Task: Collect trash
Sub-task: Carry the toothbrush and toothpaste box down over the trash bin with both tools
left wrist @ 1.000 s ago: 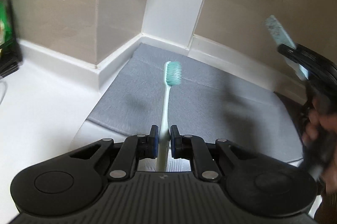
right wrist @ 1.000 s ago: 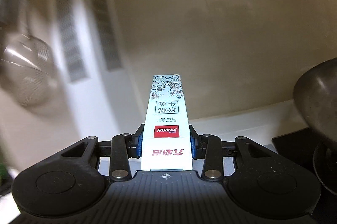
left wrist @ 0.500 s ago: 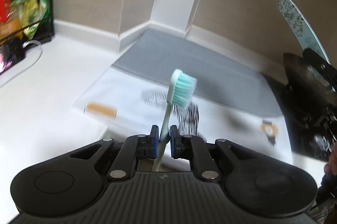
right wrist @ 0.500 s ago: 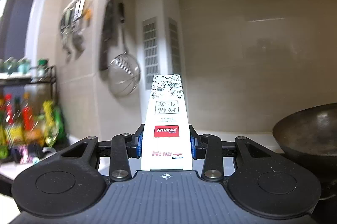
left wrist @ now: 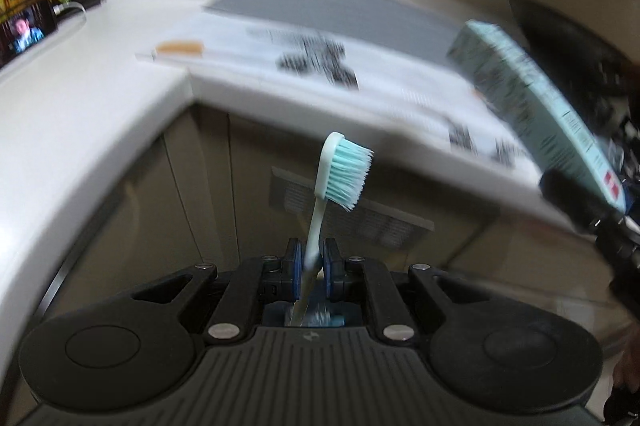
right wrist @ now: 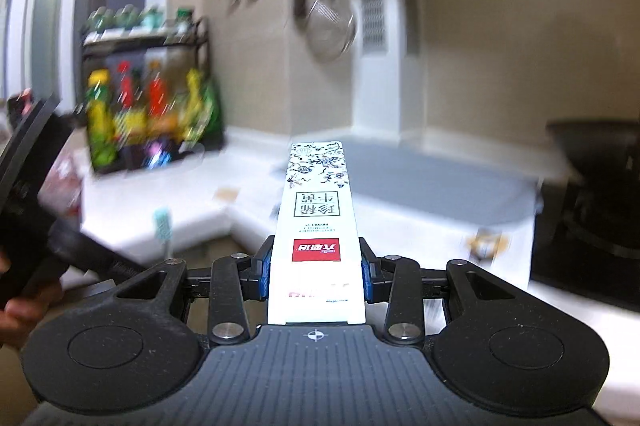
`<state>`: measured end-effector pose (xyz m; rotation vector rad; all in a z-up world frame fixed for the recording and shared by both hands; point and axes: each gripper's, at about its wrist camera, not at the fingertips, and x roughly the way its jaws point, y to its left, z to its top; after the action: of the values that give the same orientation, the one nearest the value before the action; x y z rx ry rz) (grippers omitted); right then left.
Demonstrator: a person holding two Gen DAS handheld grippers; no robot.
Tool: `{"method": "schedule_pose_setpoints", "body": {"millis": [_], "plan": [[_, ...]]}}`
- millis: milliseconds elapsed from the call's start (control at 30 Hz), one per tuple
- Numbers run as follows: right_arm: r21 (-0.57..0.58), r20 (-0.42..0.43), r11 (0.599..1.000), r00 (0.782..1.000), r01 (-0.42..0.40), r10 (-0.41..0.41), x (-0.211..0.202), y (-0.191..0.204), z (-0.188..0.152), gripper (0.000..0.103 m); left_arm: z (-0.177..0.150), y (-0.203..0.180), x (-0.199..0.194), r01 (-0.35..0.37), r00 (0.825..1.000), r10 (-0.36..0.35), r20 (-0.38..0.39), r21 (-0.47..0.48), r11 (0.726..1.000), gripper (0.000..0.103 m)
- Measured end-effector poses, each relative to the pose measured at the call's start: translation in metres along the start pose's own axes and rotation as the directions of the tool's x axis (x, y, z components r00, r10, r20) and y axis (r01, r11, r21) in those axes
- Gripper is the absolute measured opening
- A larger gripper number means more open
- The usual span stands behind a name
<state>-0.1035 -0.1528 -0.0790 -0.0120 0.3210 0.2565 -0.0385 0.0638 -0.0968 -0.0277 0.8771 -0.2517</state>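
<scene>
Left gripper (left wrist: 311, 268): black, two-fingered; its jaws are drawn in narrow and are pressed on the handle of one toothbrush. It is also seen at the left edge of the right wrist view (right wrist: 24, 194), borne by a hand (right wrist: 16, 310).
Toothbrush (left wrist: 340, 178): one, pale mint plastic handle with turquoise bristles; it is held upright between the left gripper's blue pads, the head tilted slightly right, in front of the beige cabinet fronts below the counter edge.
Right gripper (right wrist: 316, 272): black, two-fingered; its jaws are set part-way and are clamped on both sides of one carton.
Carton (right wrist: 316, 218): one long white cardboard box, printed with a dark floral pattern, Chinese characters and one red label; it projects forward from the right gripper. In the left wrist view its pale turquoise side (left wrist: 532, 106) is seen, slanted above the counter at the right.
Counter (left wrist: 60, 98): one white L-shaped worktop; on it lie one printed white sheet (left wrist: 304, 58), blurred, and one grey mat (right wrist: 420, 182) in the far corner.
Phone (left wrist: 24, 32): one, its screen lit, propped at the left of the counter.
Wire rack (right wrist: 148, 98): one, black, filled with blurred bottles and packets; their number cannot be told.
Wok (right wrist: 596, 146): one, dark, at the right edge.
Strainer (right wrist: 330, 26): one metal mesh strainer hung on the far wall.
</scene>
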Motion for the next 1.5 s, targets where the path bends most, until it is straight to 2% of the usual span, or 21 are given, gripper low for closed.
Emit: {"method": "schedule_pose_setpoints", "body": {"millis": [133, 267, 600, 967, 1233, 1500], "plan": [[0.016, -0.103, 1.000, 0.995, -0.002, 0.003, 0.001, 0.004, -0.031, 0.042, -0.026, -0.013, 0.015, -0.012, 0.997, 0.015, -0.072, 0.032, 0.999, 0.011], [0.017, -0.213, 1.000, 0.977, -0.007, 0.011, 0.012, 0.011, -0.058, 0.042, -0.041, -0.020, 0.028, -0.025, 0.992, 0.032, -0.120, 0.063, 0.998, 0.011], [0.005, -0.373, 1.000, 0.928, 0.004, -0.002, 0.034, 0.010, -0.084, 0.042, -0.060, -0.028, 0.056, -0.027, 0.979, 0.047, -0.197, 0.103, 0.994, 0.011], [0.000, -0.446, 1.000, 0.895, -0.004, 0.004, 0.048, 0.008, -0.098, 0.042, -0.067, -0.024, 0.083, -0.029, 0.964, 0.058, -0.260, 0.116, 0.993, 0.011], [0.004, -0.506, 1.000, 0.863, 0.005, -0.002, 0.064, 0.004, -0.114, 0.042, -0.075, -0.018, 0.114, -0.009, 0.937, 0.039, -0.346, 0.088, 0.996, 0.011], [0.000, -0.569, 1.000, 0.823, -0.005, 0.004, 0.086, 0.002, -0.131, 0.042, -0.082, -0.014, 0.145, -0.011, 0.916, 0.047, -0.398, 0.093, 0.996, 0.011]]}}
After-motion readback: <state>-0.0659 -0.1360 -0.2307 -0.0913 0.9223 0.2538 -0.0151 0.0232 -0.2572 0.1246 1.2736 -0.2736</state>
